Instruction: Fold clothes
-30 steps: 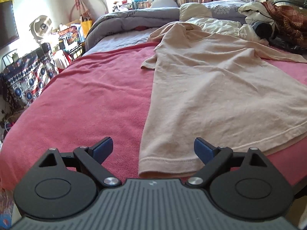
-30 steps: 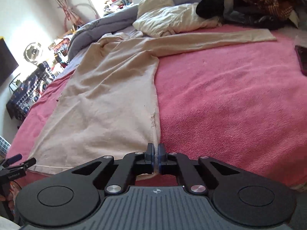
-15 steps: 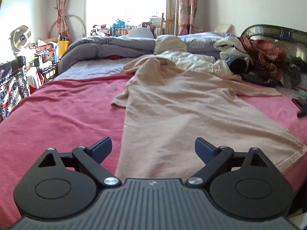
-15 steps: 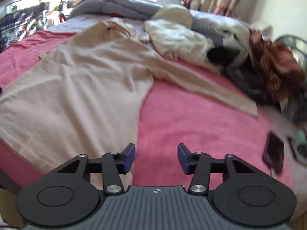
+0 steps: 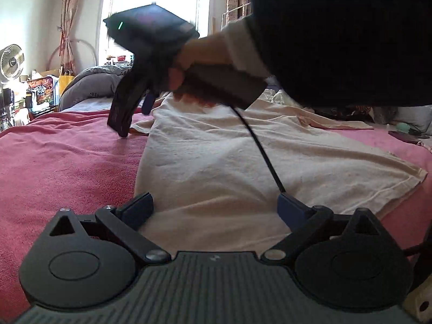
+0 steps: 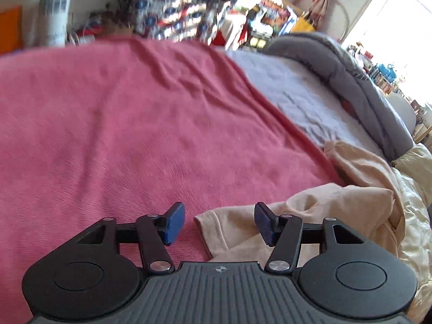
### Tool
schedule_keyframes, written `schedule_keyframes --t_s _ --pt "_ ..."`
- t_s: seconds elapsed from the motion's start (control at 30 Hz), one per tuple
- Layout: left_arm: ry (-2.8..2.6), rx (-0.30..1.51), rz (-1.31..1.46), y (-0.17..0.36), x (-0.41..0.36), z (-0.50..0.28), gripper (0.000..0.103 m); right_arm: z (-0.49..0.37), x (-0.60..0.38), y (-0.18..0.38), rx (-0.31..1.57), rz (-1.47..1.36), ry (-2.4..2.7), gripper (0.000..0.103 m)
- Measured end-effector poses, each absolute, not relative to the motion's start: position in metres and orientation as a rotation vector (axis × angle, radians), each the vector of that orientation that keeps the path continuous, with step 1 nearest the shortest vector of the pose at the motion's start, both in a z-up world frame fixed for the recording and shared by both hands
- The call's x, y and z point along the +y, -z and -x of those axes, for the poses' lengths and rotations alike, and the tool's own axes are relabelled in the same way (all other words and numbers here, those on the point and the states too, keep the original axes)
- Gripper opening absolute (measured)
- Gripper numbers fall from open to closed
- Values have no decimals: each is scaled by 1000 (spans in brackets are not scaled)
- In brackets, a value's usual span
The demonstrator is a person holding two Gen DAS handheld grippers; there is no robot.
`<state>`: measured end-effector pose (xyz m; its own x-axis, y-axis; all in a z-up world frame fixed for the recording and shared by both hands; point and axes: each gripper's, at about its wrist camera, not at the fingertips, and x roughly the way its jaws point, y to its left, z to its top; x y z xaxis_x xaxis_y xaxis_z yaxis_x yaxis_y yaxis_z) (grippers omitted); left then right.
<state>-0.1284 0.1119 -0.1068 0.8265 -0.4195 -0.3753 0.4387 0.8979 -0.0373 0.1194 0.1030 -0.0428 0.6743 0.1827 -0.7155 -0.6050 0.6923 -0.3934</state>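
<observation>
A beige long-sleeved shirt [image 5: 221, 162] lies flat on the pink blanket [image 5: 67, 162]. My left gripper [image 5: 214, 208] is open and empty, low over the shirt's hem. My right gripper [image 6: 220, 222] is open and empty, its fingers on either side of the cuff of the left sleeve [image 6: 213, 232], which lies on the blanket. In the left wrist view the right gripper [image 5: 132, 108] reaches across the shirt to its far left side, held by a hand in a black sleeve.
A grey duvet [image 6: 337, 62] and pale sheet [image 6: 305, 94] lie beyond the blanket. A cream pillowcase [image 6: 415, 189] lies to the right of the sleeve. A phone [image 5: 405, 136] lies on the blanket at right. A fan [image 5: 10, 62] and bags stand left of the bed.
My right gripper let go of the shirt's right hem, opened, and swung across to the left sleeve cuff. My left gripper stayed open and moved right over the hem.
</observation>
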Motion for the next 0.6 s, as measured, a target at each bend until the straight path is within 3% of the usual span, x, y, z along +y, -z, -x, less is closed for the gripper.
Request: schedule_keyframes --t_s 0.07,0.13,0.17,0.3,0.6 --pt "464 385 -45 107 113 128 99 -127 105 60 691 667 -418 58" --pt "471 384 -34 107 114 128 99 -127 102 54 714 628 -428 8" --pt "474 385 -29 107 114 127 99 -127 99 49 697 624 -408 4" --pt "478 391 -18 106 114 128 100 -134 86 6 611 529 -356 4" --pt "477 394 -16 105 116 131 101 -153 41 -155 380 172 -358 4"
